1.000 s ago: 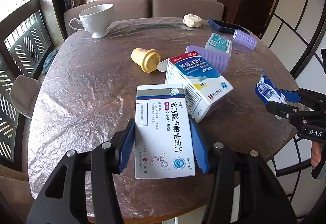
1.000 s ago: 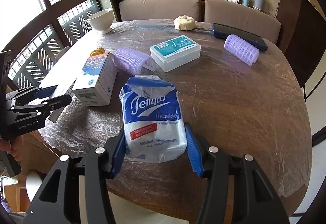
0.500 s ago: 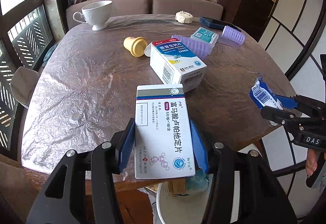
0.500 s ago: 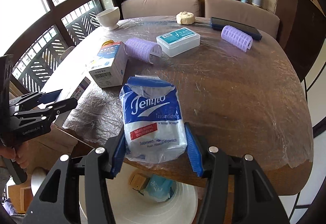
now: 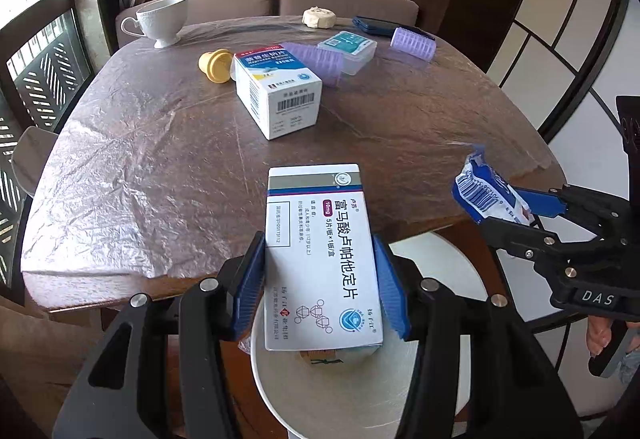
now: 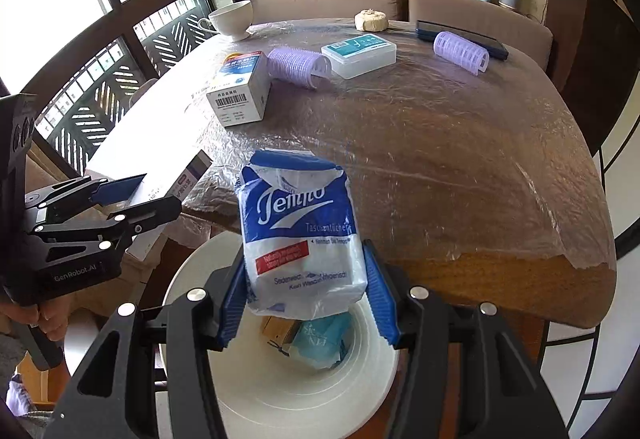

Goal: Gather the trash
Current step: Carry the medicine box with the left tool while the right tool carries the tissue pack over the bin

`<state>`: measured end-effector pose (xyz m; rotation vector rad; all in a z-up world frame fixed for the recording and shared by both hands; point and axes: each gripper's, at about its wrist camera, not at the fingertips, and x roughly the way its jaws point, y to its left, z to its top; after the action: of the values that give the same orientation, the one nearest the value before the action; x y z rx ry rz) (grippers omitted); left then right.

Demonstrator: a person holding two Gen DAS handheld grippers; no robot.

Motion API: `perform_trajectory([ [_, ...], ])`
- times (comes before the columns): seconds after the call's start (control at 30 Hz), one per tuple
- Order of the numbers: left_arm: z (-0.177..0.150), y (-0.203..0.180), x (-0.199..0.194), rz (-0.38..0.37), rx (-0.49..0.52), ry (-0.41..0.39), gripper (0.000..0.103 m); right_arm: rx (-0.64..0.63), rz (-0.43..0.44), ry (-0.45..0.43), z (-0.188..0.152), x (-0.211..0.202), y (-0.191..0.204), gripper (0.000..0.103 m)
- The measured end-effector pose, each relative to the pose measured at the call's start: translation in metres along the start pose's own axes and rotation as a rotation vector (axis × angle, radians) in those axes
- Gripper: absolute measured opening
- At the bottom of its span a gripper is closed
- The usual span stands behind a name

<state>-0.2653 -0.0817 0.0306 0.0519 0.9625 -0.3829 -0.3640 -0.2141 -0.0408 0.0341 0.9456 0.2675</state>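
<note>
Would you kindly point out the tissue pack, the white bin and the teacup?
tissue pack (image 6: 298, 235), right wrist view, printed front.
white bin (image 6: 280, 399), right wrist view, inner wall.
teacup (image 5: 162, 19), left wrist view, bowl.

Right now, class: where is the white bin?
In both wrist views the white bin stands on the floor beside the table's near edge, below the held packs.

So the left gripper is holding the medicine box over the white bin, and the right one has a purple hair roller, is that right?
Not quite. The right wrist view shows the right gripper clamped on a blue-and-white tissue pack, not a roller. The left gripper does hold the medicine box over the white bin.
</note>
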Motion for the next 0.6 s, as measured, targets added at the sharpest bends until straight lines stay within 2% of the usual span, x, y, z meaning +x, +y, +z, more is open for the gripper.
perform_trajectory([
  [0.6,-0.039,-0.030,0.001,-0.001,0.011,0.059,0.053,-0.012,0.013,0.057,-0.048,-0.010,-0.004,0.052],
])
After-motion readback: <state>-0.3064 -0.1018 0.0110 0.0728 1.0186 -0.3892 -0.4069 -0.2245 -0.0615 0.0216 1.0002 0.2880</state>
